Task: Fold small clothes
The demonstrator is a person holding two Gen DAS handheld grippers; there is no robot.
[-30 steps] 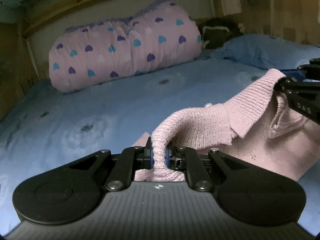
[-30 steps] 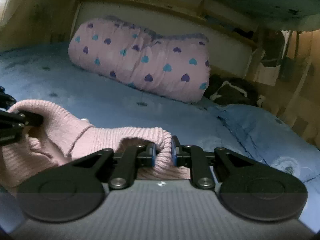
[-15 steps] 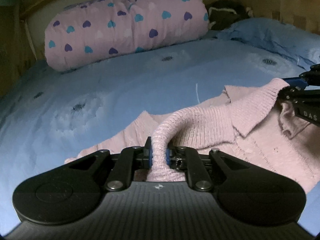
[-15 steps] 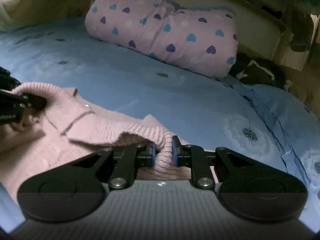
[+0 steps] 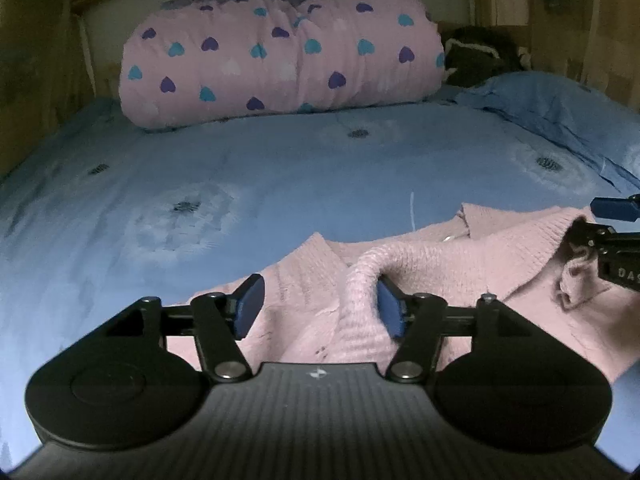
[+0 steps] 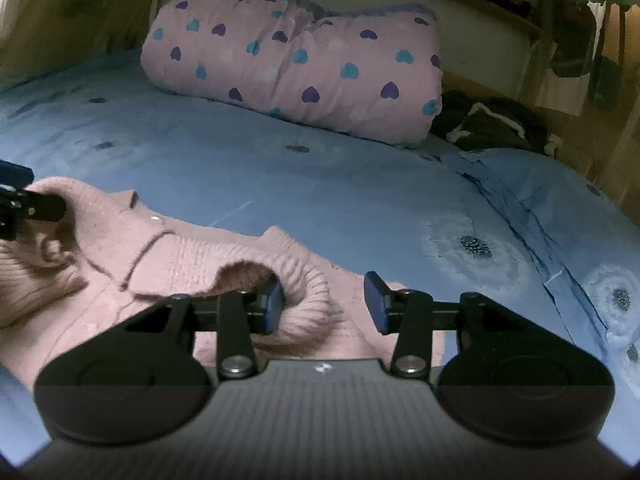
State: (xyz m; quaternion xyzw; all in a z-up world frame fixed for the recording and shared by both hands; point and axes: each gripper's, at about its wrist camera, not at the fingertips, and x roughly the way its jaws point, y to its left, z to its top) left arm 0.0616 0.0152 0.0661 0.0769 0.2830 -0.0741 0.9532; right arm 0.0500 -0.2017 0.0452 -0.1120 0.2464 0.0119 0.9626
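A small pink knit cardigan (image 5: 480, 264) lies on the blue bedsheet (image 5: 280, 184), collar towards the far side. My left gripper (image 5: 318, 306) has its jaws opening; a fold of pink knit leans against the right pad while the left pad stands clear of it. In the right wrist view the cardigan (image 6: 168, 256) spreads to the left, and my right gripper (image 6: 324, 306) is opening too. A rolled knit edge rests against its left pad, and the right pad is free. Each gripper's dark tip shows at the other view's edge.
A pink quilt with heart print (image 5: 280, 60) is rolled up at the head of the bed. A blue pillow (image 5: 560, 112) and a dark bundle (image 5: 480, 52) lie to its right. Wooden walls close in both sides. Blue sheet stretches between cardigan and quilt.
Both grippers were shut on folds of the cardigan; now both sets of jaws have parted and let the knit go. The garment has sunk from hanging to lying on the sheet.
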